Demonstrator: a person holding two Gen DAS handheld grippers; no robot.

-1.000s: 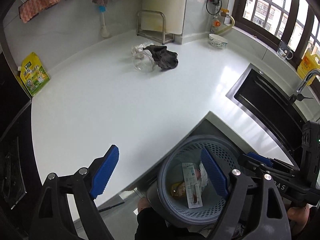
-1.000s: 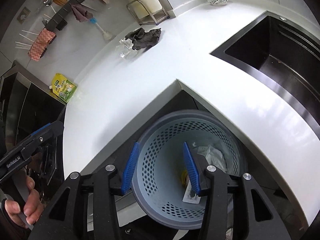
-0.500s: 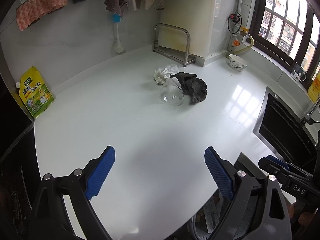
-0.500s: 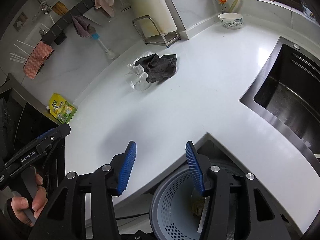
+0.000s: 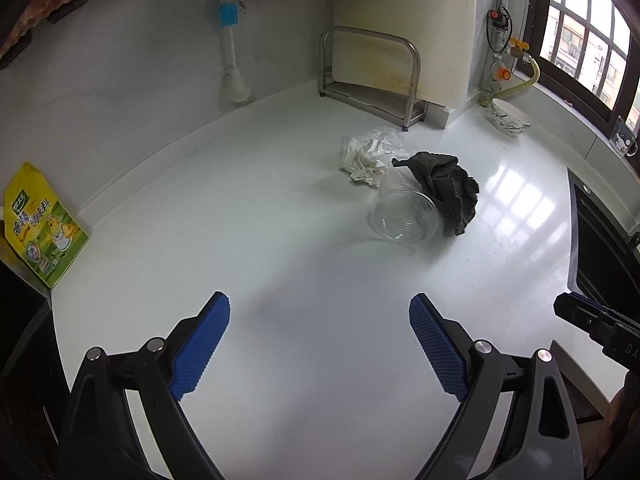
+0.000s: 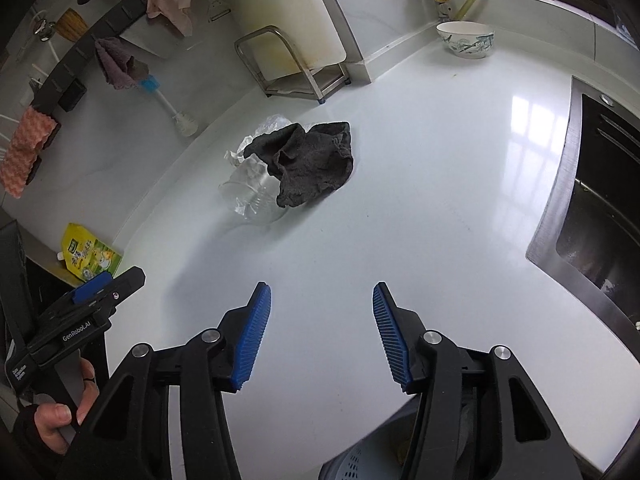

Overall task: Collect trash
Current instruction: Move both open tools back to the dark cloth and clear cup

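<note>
A clear plastic cup (image 5: 404, 216) lies on its side on the white counter (image 5: 280, 240), with crumpled white paper in clear wrap (image 5: 366, 156) behind it and a dark grey cloth (image 5: 448, 188) against its right. In the right wrist view the cloth (image 6: 312, 164) drapes over the cup (image 6: 256, 200) and the wrap (image 6: 256, 136). My left gripper (image 5: 320, 304) is open and empty, well short of the cup. My right gripper (image 6: 322, 292) is open too, with only bare counter between its pads. The blue-grey perforated bin (image 6: 360, 464) shows below the counter edge.
A yellow seasoning pouch (image 5: 38, 224) leans at the left wall. A metal rack (image 5: 372, 76) and a patterned bowl (image 5: 510, 116) stand at the back. The dark sink (image 6: 600, 208) lies to the right. A hand (image 6: 52, 420) holds the left gripper's handle.
Both grippers have travelled from above the bin forward over the counter toward the cup and cloth. The bin has left the left wrist view. Both pairs of jaws stand a little wider.
</note>
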